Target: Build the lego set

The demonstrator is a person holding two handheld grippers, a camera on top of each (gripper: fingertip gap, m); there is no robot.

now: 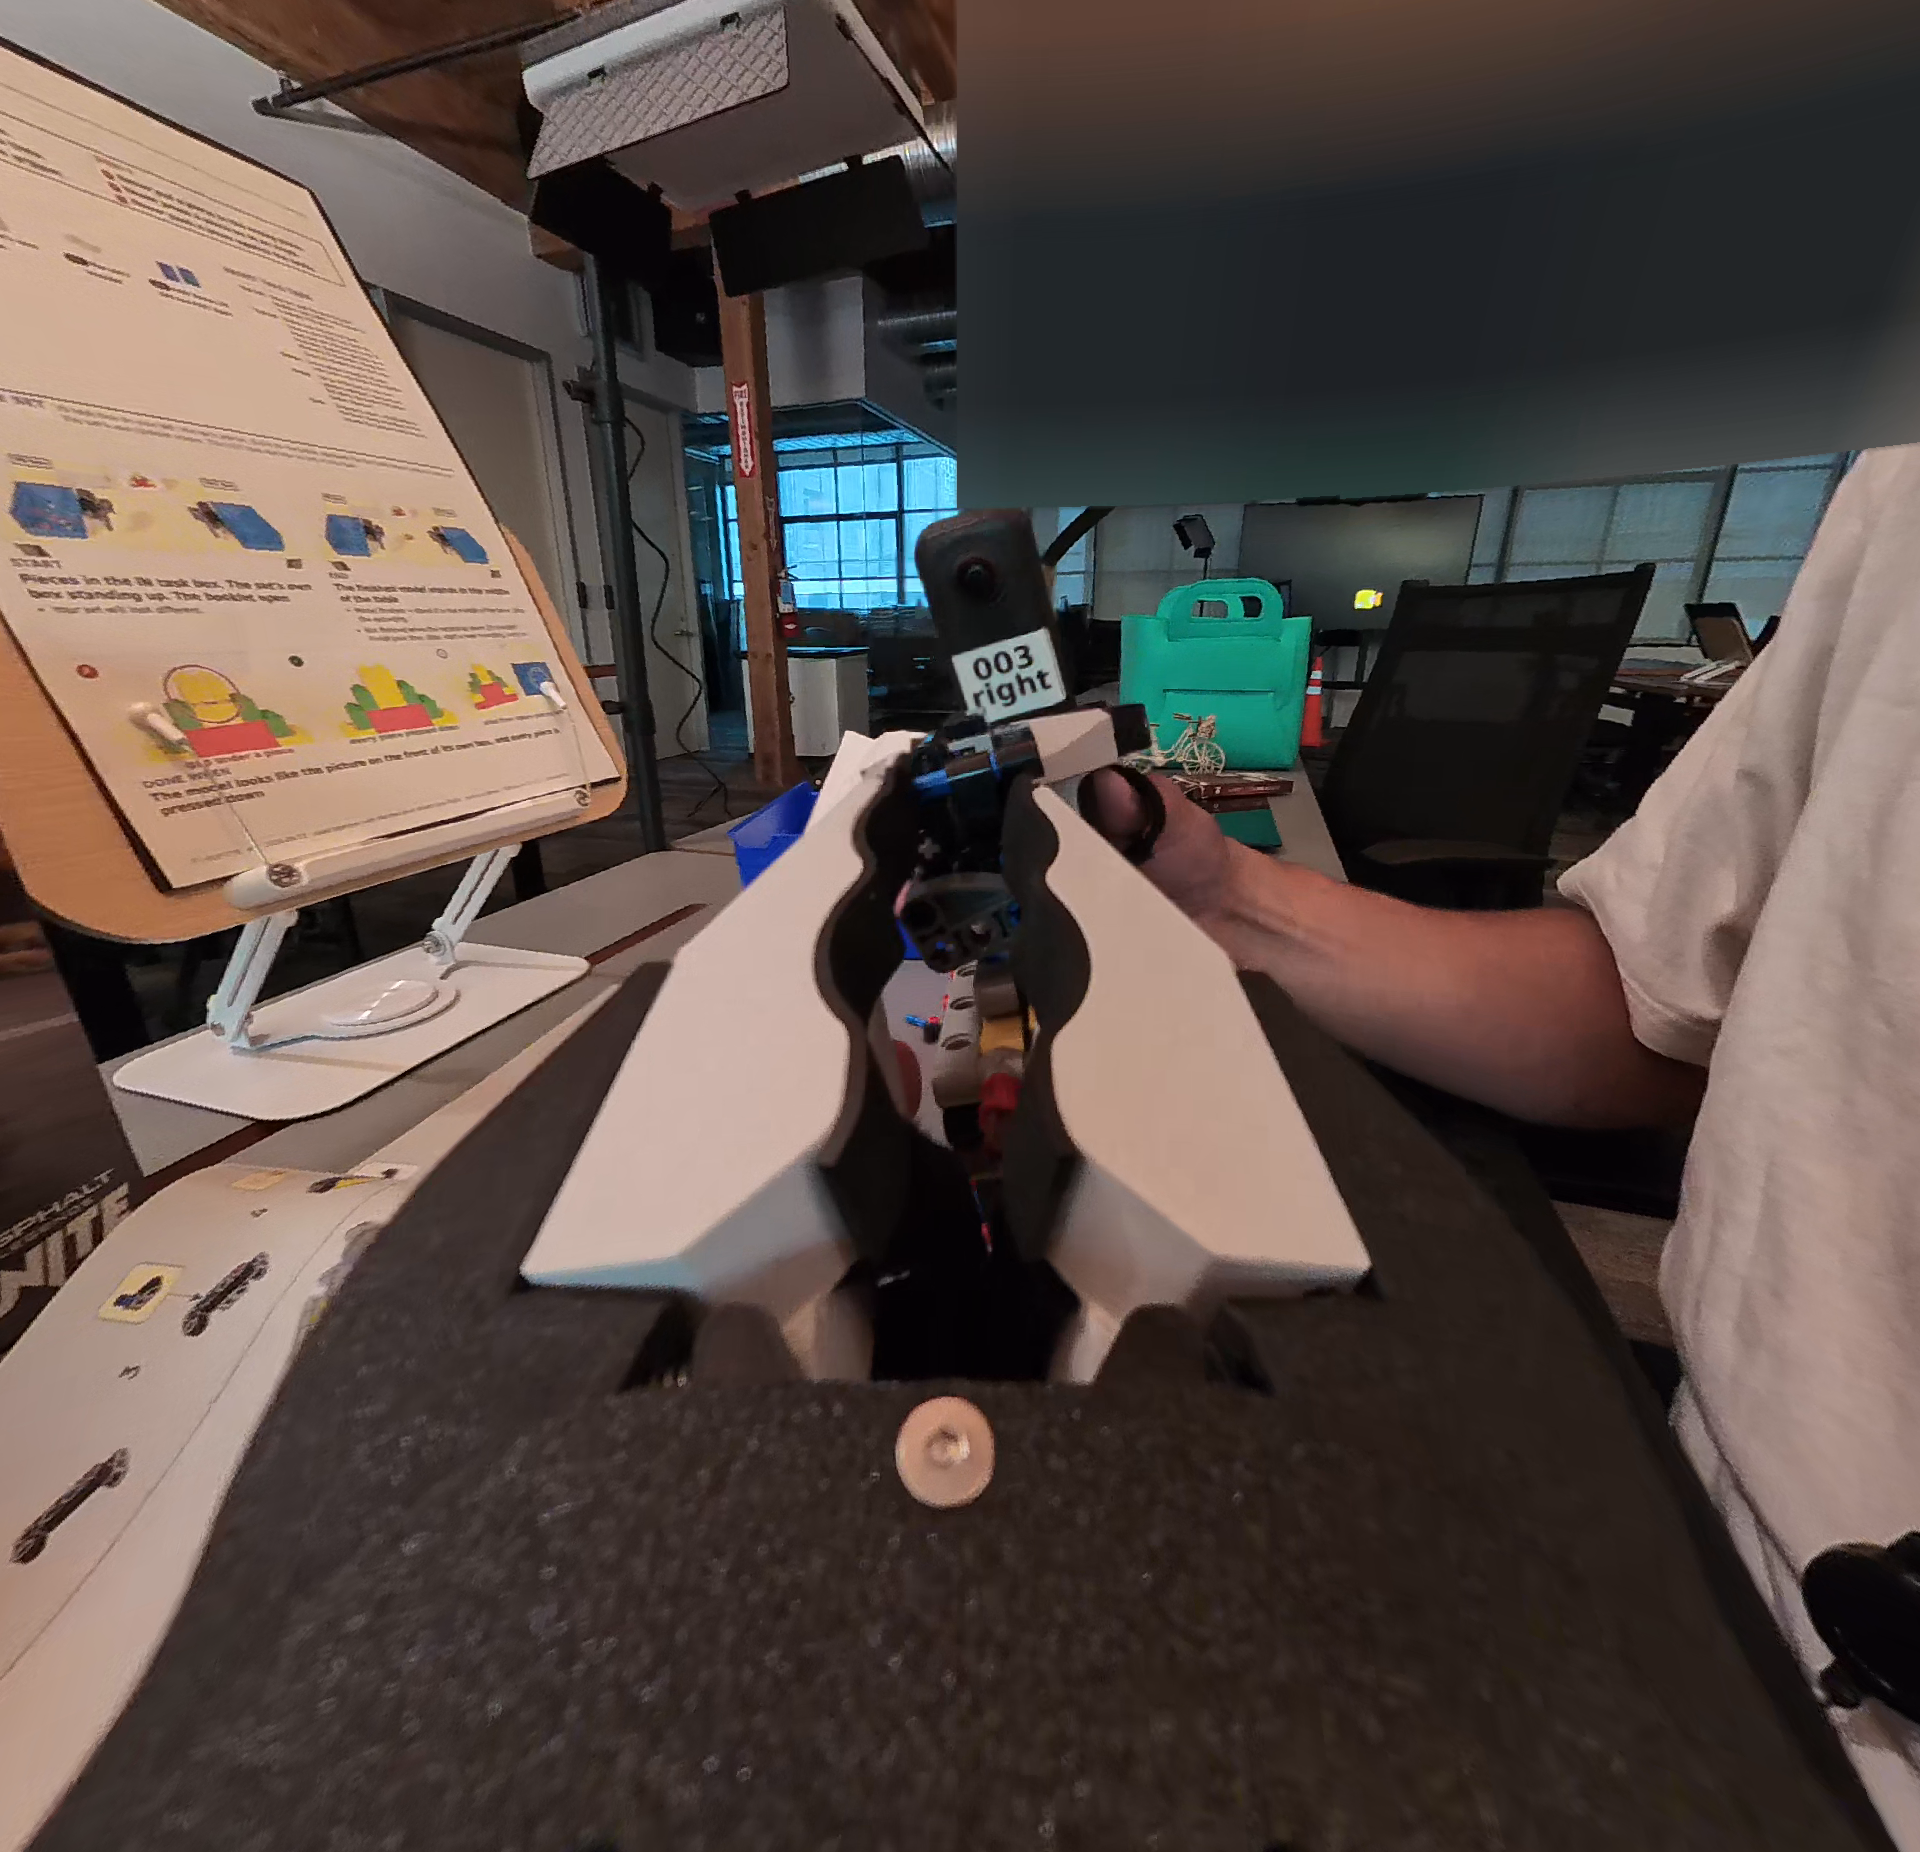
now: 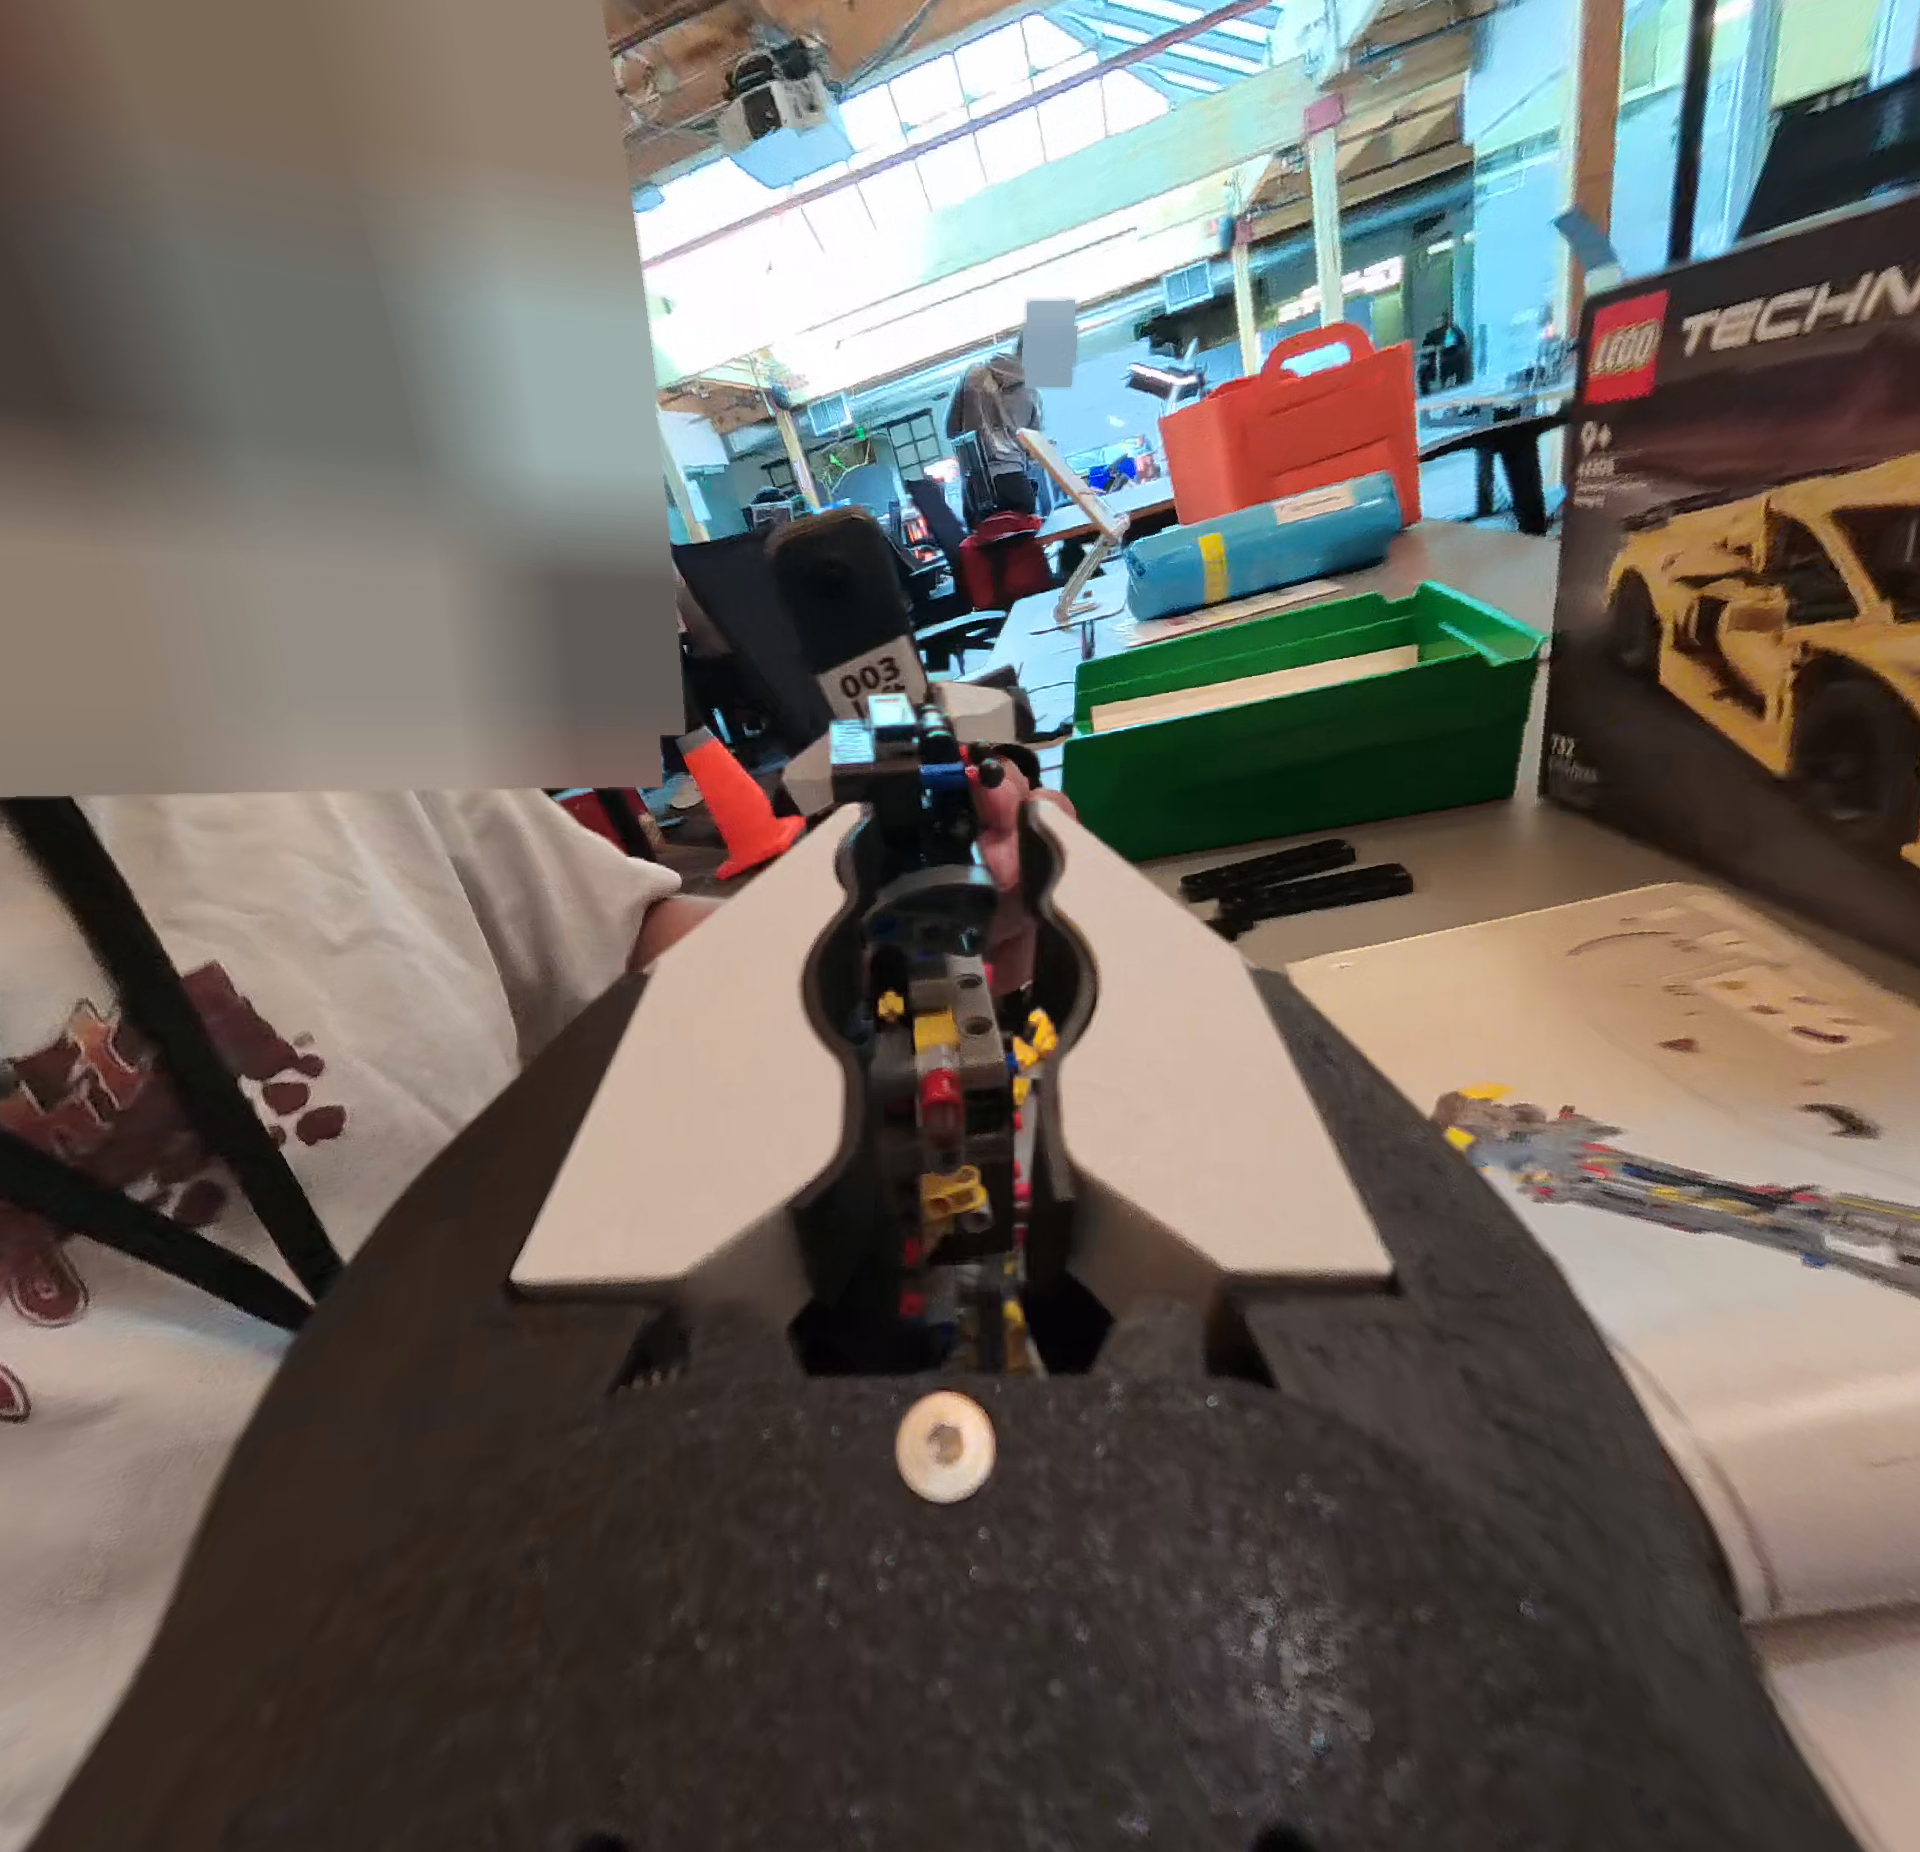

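Left gripper (image 1: 951, 867) clamps one end of the lego chassis (image 1: 961, 929), right gripper (image 2: 945, 846) clamps the other; the build hangs between them, above the worktop (image 1: 623, 919).

Risks: any twist or pull between my two grips could, I judge, pop pins or split the frame. A loose grip drops it onto the booklet (image 2: 1558, 1023).

Can't make out: the contact points, hidden by the pads; the middle of the build, hidden by my fingers; loose parts below, blurred. Box (image 2: 1766, 555) is cut off at the right.

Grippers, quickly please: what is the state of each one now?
Left gripper: closed on the lego model.
Right gripper: closed on the same lego model.
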